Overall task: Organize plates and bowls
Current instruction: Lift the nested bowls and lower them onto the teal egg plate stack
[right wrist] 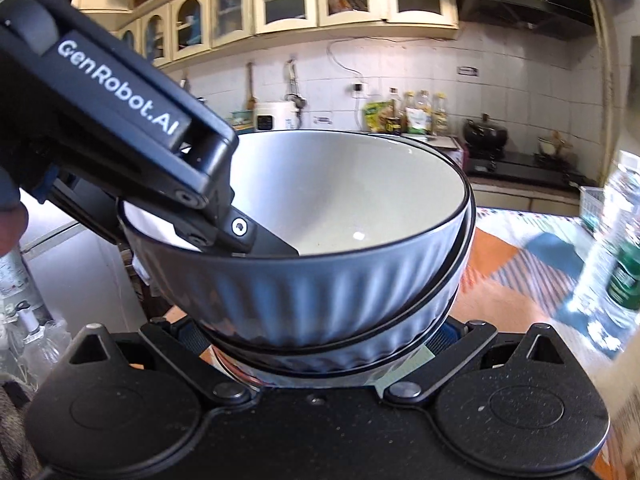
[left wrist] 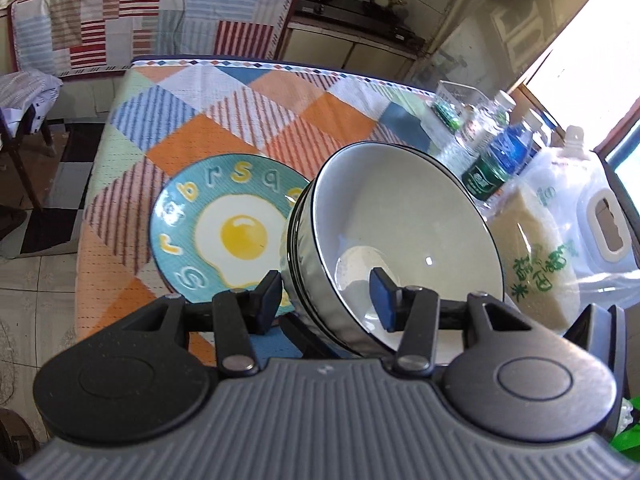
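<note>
Fingers of the left gripper (left wrist: 328, 300) are clamped across the near wall of the stacked bowls (left wrist: 400, 216), one pad outside, one inside, and the tilted stack is held above the counter (left wrist: 248, 112). Beneath, the right gripper (right wrist: 320, 340) is seen with its fingers on either side of the lower bowl; whether they press it cannot be told. An egg-printed plate (left wrist: 224, 232) lies flat to the left. Bottles (left wrist: 496, 152) and a rice bag (left wrist: 532, 256) stand at the right.
</note>
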Demonstrator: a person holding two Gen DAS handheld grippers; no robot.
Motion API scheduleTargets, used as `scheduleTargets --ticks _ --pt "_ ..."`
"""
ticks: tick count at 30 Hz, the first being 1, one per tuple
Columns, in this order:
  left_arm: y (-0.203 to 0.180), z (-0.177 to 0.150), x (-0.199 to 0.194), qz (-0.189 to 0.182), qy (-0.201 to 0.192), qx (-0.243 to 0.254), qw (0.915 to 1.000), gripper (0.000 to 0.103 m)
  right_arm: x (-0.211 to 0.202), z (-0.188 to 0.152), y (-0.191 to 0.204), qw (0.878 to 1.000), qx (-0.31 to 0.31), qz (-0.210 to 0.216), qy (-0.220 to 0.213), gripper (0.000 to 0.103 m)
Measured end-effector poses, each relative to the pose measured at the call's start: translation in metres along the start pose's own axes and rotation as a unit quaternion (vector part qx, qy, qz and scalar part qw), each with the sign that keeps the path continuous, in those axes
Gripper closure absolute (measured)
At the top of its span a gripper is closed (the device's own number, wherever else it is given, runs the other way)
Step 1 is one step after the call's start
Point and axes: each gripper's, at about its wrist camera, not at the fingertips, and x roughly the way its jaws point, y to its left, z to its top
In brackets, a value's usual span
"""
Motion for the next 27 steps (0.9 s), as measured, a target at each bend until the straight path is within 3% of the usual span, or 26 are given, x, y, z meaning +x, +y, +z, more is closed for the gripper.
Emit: scheduleTargets --ticks 14,27 --pt "0.065 0.029 0.046 0.013 0.025 -0.049 0.9984 0.058 0.074 0.016 0.012 0.999 -0.017 0.031 0.03 0.0" --pt "0.073 0.031 0.091 0.025 0.06 -0.05 0.9966 0.058 0.108 0.002 0.019 0.997 -0.022 0.004 0.078 0.0"
